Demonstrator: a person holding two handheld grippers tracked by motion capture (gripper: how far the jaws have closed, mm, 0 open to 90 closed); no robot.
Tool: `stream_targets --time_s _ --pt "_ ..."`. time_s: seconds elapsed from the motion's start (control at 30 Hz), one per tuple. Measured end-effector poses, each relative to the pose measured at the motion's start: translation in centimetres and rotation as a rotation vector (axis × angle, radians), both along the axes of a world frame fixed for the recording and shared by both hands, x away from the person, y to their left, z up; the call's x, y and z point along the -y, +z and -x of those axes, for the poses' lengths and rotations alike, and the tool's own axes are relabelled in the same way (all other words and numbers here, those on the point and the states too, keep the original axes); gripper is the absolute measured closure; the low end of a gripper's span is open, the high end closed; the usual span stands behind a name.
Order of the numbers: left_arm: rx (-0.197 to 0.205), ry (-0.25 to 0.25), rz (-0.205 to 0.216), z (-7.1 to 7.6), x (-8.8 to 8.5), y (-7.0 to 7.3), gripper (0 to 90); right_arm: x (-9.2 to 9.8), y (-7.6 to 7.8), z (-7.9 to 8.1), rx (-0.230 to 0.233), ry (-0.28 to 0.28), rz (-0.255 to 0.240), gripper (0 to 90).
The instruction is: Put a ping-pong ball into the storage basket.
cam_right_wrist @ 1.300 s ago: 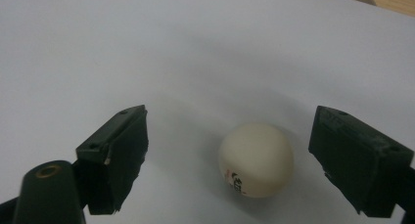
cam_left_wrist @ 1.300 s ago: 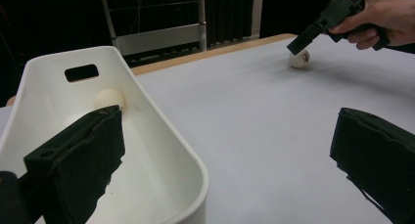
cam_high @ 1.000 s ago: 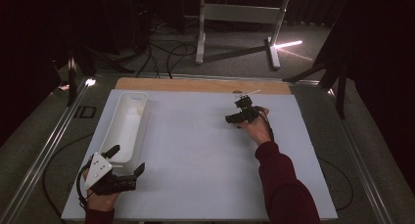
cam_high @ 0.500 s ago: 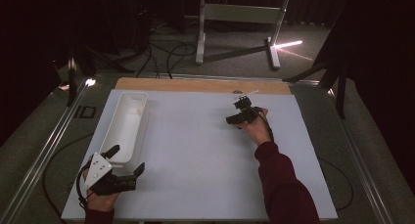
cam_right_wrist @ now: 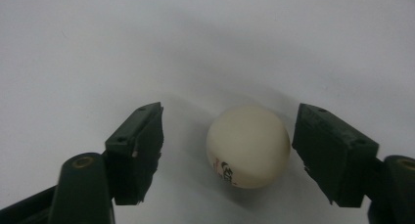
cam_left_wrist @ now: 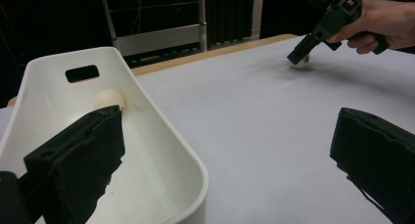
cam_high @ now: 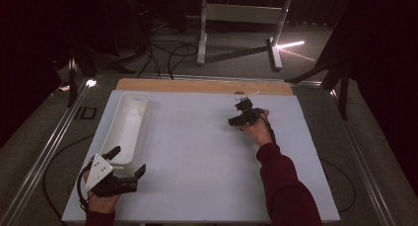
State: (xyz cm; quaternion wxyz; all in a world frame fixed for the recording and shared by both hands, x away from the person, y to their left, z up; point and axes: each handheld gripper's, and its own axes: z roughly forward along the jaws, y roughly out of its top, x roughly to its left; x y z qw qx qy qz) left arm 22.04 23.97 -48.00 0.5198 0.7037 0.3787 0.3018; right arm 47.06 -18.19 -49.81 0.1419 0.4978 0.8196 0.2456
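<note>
On the bench point(cam_high: 197, 152), far right, the ball point(cam_right_wrist: 247, 145) lies between the right gripper's point(cam_right_wrist: 227, 150) jaws, which have been closing without contact yet. Light, smooth and thin-shelled by appearance; grip across its widest part, gently. The left gripper point(cam_high: 127, 162) stands open beside the tray point(cam_high: 129, 130).

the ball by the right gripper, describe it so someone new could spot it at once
Start at the white table and go to its far right part, where the right gripper points down. The cream ball lies between its open fingers, apart from the left one, with dark print low on it. A second ball lies in the white tray.
</note>
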Motion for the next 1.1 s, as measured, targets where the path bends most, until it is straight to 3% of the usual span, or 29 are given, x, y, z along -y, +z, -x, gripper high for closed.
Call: stream_targets --time_s 0.8,1.1 --pt "0.000 0.001 -0.003 0.02 0.03 0.00 0.2 0.32 -0.40 -0.17 -0.030 -0.019 0.037 48.9" --pt "0.000 0.000 -0.002 0.03 0.04 0.00 0.2 0.28 -0.33 -0.08 -0.023 -0.013 0.055 50.3"
